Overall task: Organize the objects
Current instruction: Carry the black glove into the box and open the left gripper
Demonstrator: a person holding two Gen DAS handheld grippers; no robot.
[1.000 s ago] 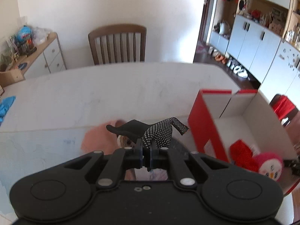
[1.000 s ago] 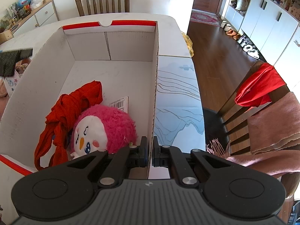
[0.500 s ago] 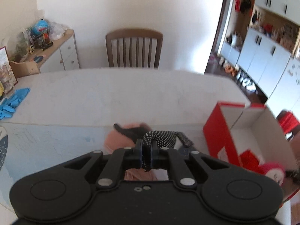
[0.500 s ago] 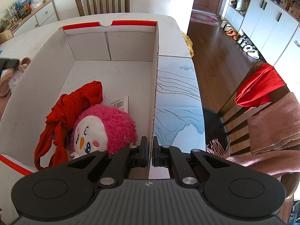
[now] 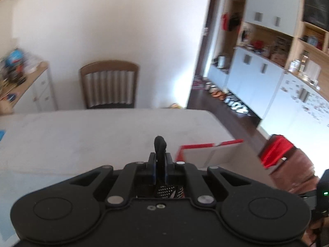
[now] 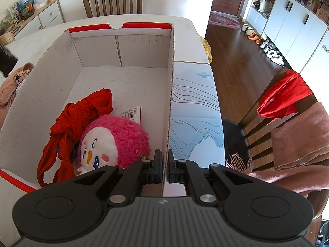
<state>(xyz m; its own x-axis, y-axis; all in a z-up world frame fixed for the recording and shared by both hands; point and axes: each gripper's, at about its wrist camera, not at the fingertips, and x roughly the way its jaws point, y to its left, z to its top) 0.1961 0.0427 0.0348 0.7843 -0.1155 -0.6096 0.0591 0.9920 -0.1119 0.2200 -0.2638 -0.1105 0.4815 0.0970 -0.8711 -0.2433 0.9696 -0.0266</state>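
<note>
My left gripper point(image 5: 160, 160) is shut on a black cloth with white dots point(image 5: 160, 146); a fold of it sticks up between the pads and the dotted part point(image 5: 167, 190) hangs below. The red-edged white cardboard box point(image 5: 207, 150) lies just ahead to the right. My right gripper point(image 6: 164, 160) is shut on the box's right wall point(image 6: 170, 94). Inside the box lie a pink plush toy point(image 6: 117, 142) and a red cloth point(image 6: 76, 121). A dark edge of the held cloth point(image 6: 6, 61) shows at the far left of the right wrist view.
A pink slipper-like item point(image 6: 12, 82) lies on the white table point(image 5: 92, 133) left of the box. A wooden chair point(image 5: 109, 84) stands at the far side. Another chair with red and pink cloths point(image 6: 287, 111) stands right of the table. A sideboard point(image 6: 41, 18) is at the back left.
My left gripper has risen and tilted up with the dotted cloth, so the pink item and the box's contents dropped out of its view. The right gripper has stayed on the box wall.
</note>
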